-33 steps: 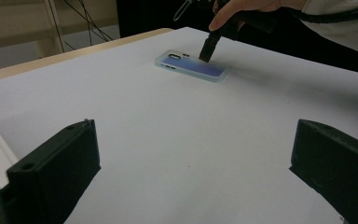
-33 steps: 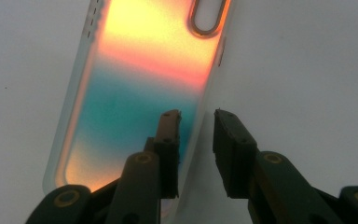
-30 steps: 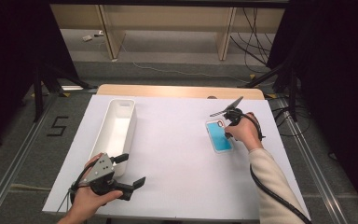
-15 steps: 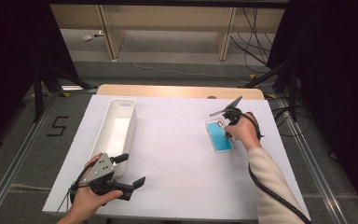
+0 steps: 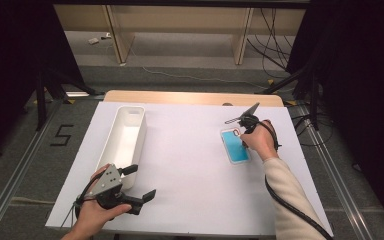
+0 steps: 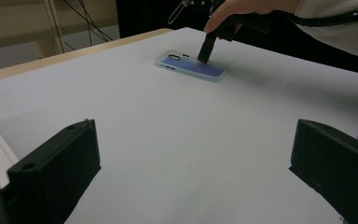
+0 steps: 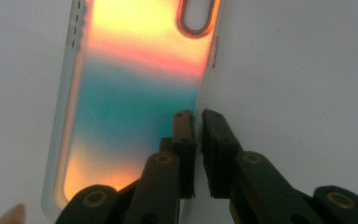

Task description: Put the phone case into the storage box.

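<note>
My right tongs (image 7: pixel 198 116) have just been closing and now pinch the case (image 7: pixel 135 98) by its long rim; light, bendy, slick. Left tongs (image 5: pixel 140 182) spread.

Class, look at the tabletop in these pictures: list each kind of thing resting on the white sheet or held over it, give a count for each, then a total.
Phone case, lying flat: 1
White bin, long and open-topped: 1
Hand-held grippers, left gripper and right gripper straddling the phone case's side edge: 2
Total: 4
</note>
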